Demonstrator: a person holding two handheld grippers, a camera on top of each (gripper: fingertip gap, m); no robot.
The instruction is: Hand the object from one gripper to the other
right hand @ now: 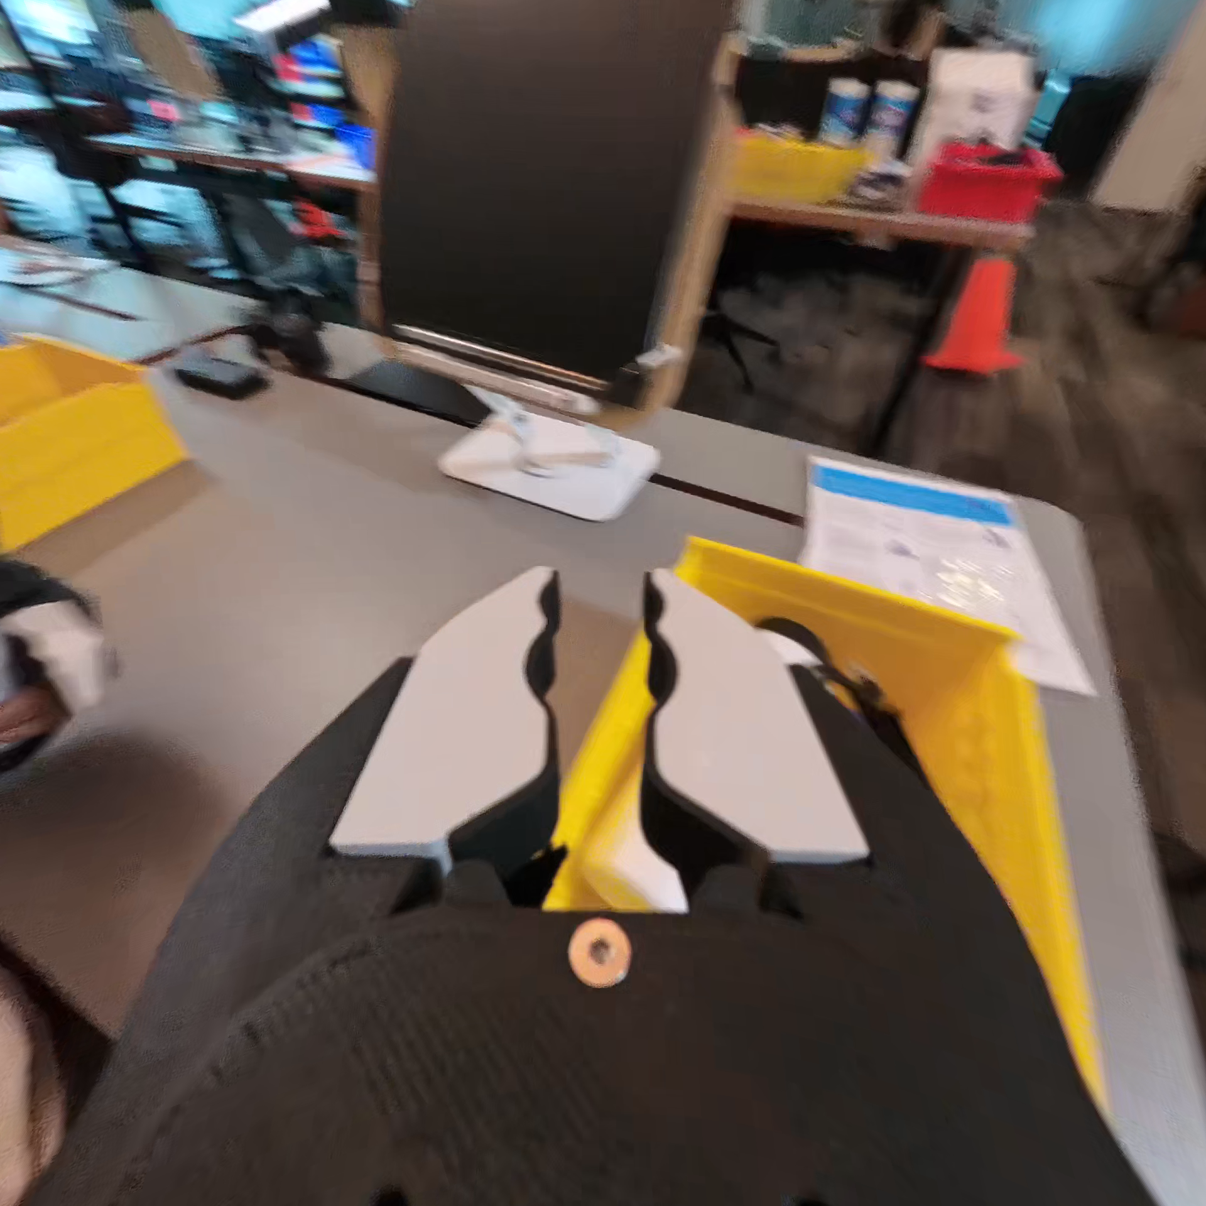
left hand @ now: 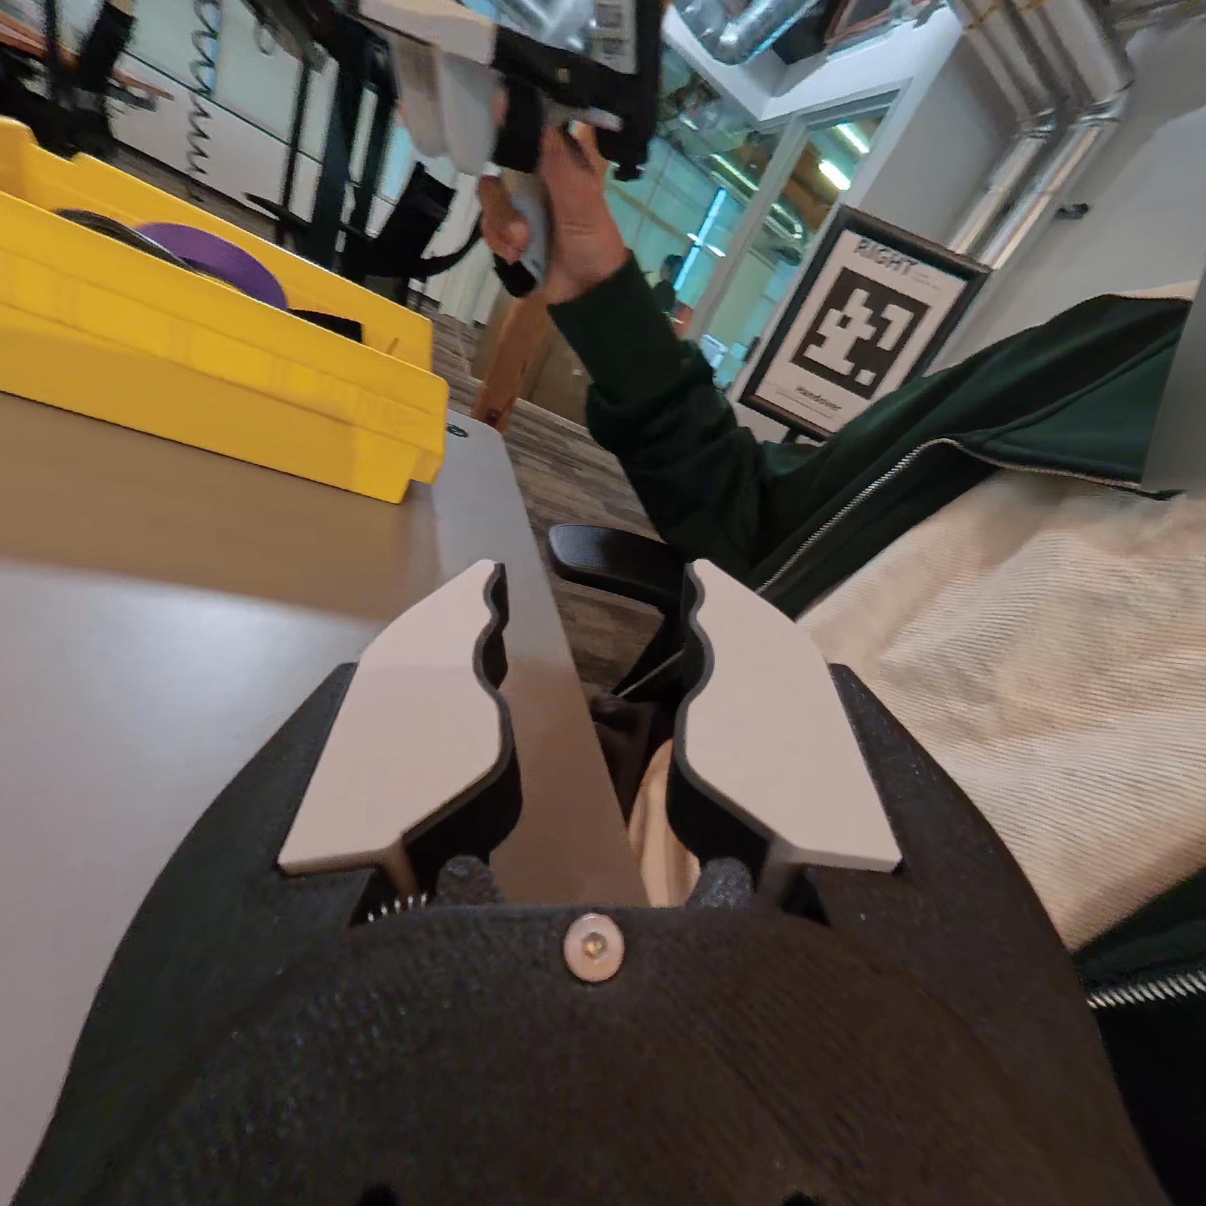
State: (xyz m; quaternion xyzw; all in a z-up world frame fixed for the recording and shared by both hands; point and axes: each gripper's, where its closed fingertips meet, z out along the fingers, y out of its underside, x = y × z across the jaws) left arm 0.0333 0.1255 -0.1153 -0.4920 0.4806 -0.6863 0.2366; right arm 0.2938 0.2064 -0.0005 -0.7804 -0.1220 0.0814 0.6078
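My left gripper point(left hand: 595, 574) is open and empty, low over the grey table's point(left hand: 196, 652) right edge, pointing toward a person's torso. A yellow bin point(left hand: 196, 391) to its left holds a purple roll point(left hand: 215, 261) and a dark item. A hand point(left hand: 574, 222) holds the right gripper's body point(left hand: 522, 98) high up; its fingers are out of frame there. In the blurred right wrist view, my right gripper point(right hand: 602, 577) is open with a narrow gap and empty, above the left wall of a yellow bin point(right hand: 946, 685) that holds a black object point(right hand: 848, 679).
A monitor point(right hand: 541, 196) on a white base point(right hand: 555, 470) stands at the table's back. A printed sheet point(right hand: 927, 555) lies far right. Another yellow bin point(right hand: 78, 431) sits at left. A black chair armrest point(left hand: 613, 555) lies beyond the table edge. Tip to tip, the grippers are about 30 cm apart.
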